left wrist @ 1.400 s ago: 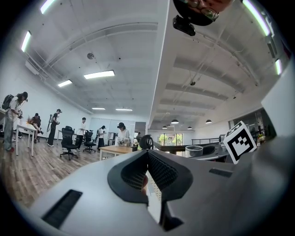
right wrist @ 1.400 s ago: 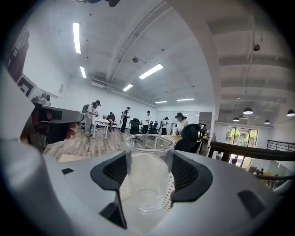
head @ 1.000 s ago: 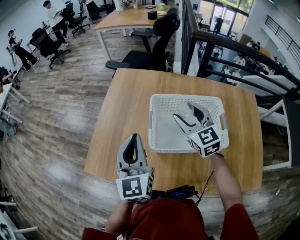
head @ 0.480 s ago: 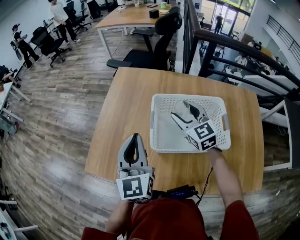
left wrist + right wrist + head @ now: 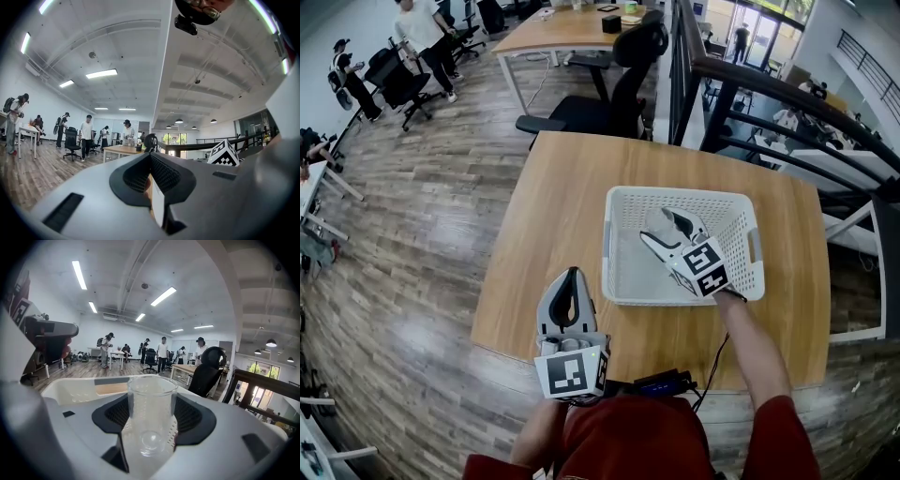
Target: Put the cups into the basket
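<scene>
A white plastic basket [image 5: 607, 253] stands on the right half of the wooden table [image 5: 553, 206]. My right gripper [image 5: 672, 221] hangs inside and over it, shut on a clear cup. In the right gripper view the clear cup [image 5: 151, 413] stands upright between the black pads [image 5: 194, 420], with the basket's white wall [image 5: 70, 390] just behind it. In the head view the cup itself is hard to make out. My left gripper [image 5: 571, 277] rests near the table's front edge, left of the basket. It holds nothing, and its jaws meet in the left gripper view [image 5: 150, 180].
A black office chair [image 5: 619, 84] stands behind the table and a dark railing [image 5: 769, 103] runs along the back right. A small black device with a cable [image 5: 661, 382] lies at the front edge. People and desks fill the far left of the room.
My right gripper, still holding the cup, has shifted slightly back and left over the basket. The left gripper has stayed in place.
</scene>
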A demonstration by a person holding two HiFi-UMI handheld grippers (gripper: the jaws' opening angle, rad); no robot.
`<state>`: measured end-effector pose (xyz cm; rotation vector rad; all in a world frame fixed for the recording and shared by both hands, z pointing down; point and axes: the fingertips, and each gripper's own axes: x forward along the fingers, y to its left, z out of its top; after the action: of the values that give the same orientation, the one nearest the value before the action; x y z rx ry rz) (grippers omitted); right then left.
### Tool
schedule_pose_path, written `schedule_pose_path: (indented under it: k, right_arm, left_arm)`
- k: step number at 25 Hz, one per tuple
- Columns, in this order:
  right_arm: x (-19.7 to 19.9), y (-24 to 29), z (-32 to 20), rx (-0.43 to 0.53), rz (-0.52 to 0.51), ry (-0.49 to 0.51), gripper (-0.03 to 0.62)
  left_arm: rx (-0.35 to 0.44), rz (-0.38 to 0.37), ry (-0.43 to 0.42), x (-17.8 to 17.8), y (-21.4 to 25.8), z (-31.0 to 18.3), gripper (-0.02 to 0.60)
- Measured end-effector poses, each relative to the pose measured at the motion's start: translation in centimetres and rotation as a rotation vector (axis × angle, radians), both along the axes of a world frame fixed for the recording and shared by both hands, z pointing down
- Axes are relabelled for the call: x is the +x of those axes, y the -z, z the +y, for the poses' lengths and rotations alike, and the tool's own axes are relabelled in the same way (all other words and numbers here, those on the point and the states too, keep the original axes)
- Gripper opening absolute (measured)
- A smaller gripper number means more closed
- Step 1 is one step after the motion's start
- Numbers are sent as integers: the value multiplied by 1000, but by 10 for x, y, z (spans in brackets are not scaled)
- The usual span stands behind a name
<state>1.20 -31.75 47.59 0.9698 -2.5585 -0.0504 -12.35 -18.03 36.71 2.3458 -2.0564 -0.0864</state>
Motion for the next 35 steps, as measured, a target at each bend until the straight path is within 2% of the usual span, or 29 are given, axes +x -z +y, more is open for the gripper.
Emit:
schedule_pose_path:
  k: [8,19,25,29,35]
  right_arm:
    - [-12,-29,-1,-41,116,84,276]
    - [-18,-73,-10,-164,177,115,276]
    - [-17,-93,-19,-220,184,95,276]
    - [-21,-104,-17,-218,216,106,276]
    - [-24,-107,-18,-227,189,111,276]
  left_arm:
    - [-5,-4,-1,1,-2,-1,6]
    - [-24,0,-4,5,-12,-2,6]
    - [-28,8,-3,5,-15,-3,6]
    - [-39,4,-2,4,-17,-5,6]
    - [-43,8,-1,5,-20,-6,6]
